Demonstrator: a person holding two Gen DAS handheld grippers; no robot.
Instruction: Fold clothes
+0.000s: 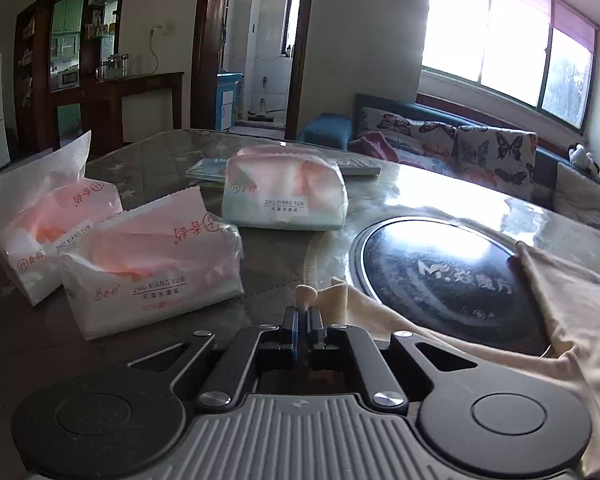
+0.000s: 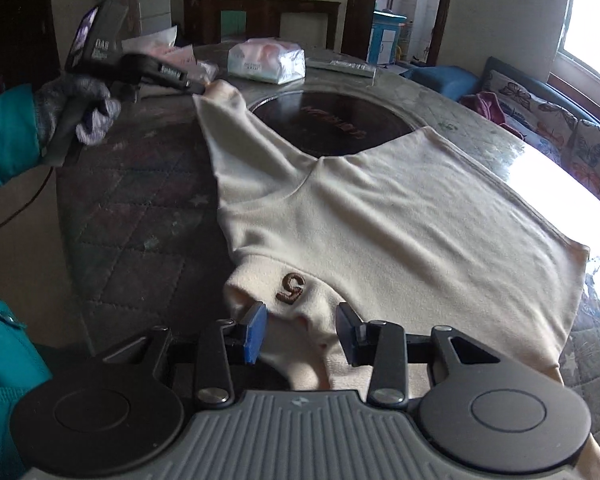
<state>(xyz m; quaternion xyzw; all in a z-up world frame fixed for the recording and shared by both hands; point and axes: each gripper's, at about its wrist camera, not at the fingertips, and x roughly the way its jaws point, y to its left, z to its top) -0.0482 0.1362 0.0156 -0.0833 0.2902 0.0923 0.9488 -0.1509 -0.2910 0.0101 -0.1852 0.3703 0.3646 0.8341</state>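
Observation:
A cream long-sleeved top (image 2: 380, 216) lies spread on the round table, its collar with a brown "5" patch (image 2: 290, 283) nearest the right wrist camera. My left gripper (image 1: 302, 316) is shut on the cuff of one sleeve (image 1: 306, 294), stretched out to the far left; it also shows in the right wrist view (image 2: 198, 88), held by a gloved hand. My right gripper (image 2: 304, 330) is open, its jaws on either side of the collar. The sleeve (image 2: 228, 120) runs past a black round plate (image 2: 332, 124).
Three tissue packs (image 1: 152, 264) (image 1: 52, 220) (image 1: 286, 192) stand on the quilted table cover (image 2: 140, 208), with a remote control (image 2: 340, 65) behind. A sofa with butterfly cushions (image 1: 480, 148) is beyond the table's right side.

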